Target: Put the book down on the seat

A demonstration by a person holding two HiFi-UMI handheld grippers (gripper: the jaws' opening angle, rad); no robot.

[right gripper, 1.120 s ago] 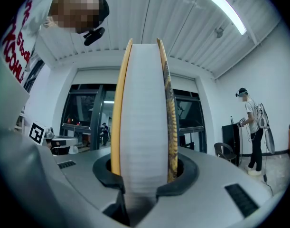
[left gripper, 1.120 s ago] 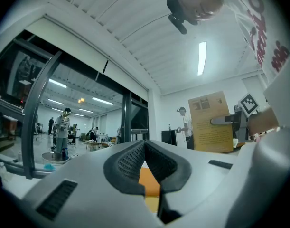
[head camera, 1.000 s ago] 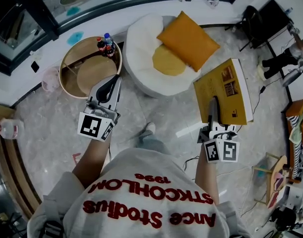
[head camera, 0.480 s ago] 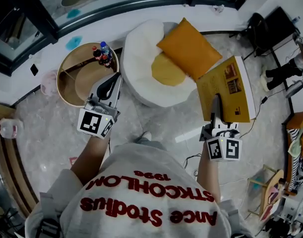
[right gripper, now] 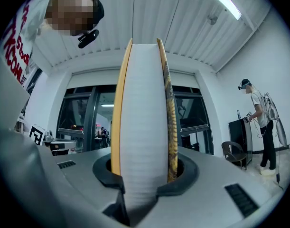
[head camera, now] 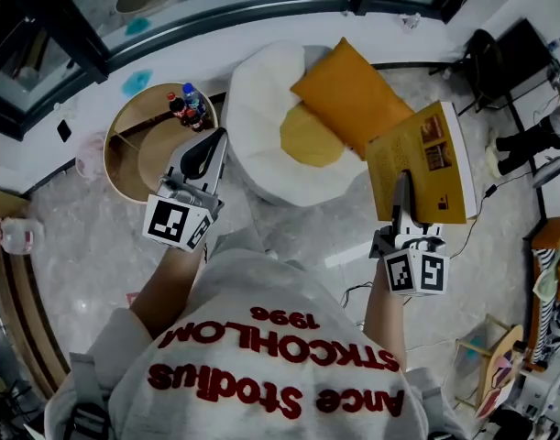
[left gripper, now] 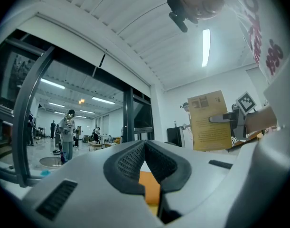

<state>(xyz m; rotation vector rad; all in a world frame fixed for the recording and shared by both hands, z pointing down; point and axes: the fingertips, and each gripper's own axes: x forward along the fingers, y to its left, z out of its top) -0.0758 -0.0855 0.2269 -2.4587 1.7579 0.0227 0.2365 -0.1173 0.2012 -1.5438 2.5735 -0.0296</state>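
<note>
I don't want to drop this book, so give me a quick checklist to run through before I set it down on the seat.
1. Grip: ok. The right gripper is shut on the book, pads on both covers.
2. Book above the seat: not ok. In the head view it hangs mostly beside it, over floor.
3. Room on seat: ok. White surface shows bare beside the orange cushion and yellow round cushion.
4. Idle left gripper clear: ok. Shut, empty, away from the book.
5. Bottles: ok. On the side table, across the seat from the book.
</note>
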